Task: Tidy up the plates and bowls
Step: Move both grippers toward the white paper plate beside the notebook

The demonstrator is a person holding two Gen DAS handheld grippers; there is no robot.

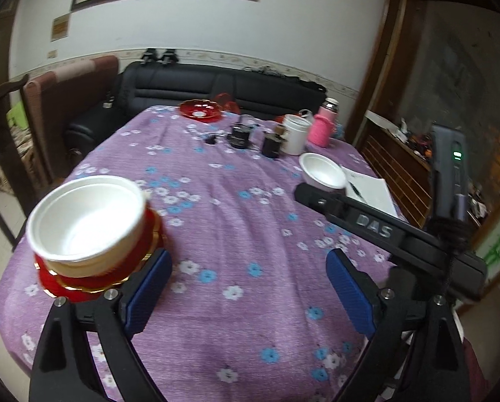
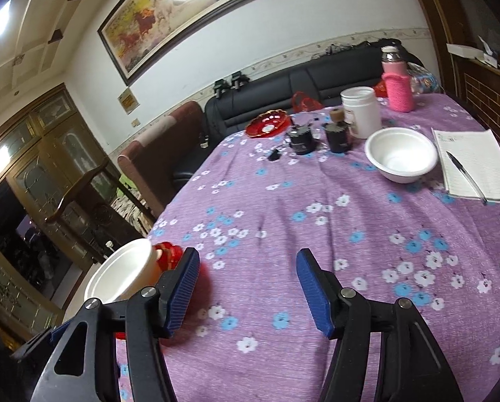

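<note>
Left wrist view: your left hand-held gripper (image 1: 246, 288) is spread, pinching nothing. A white bowl (image 1: 87, 216) sits on red plates (image 1: 79, 284) at 9 o'clock; a second bowl (image 1: 322, 170) lies at 2 o'clock.

Right wrist view: your right hand-held gripper (image 2: 246, 289) is spread too. The stacked bowl (image 2: 122, 274) is at 8 o'clock, the lone bowl (image 2: 400, 154) at 1 o'clock, a red dish (image 2: 268, 123) at 12 o'clock on the table (image 2: 317, 234).

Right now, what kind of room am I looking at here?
Most likely a home living or dining room: a black sofa stands behind a table under a purple flowered cloth, with a framed painting on the wall.
</note>
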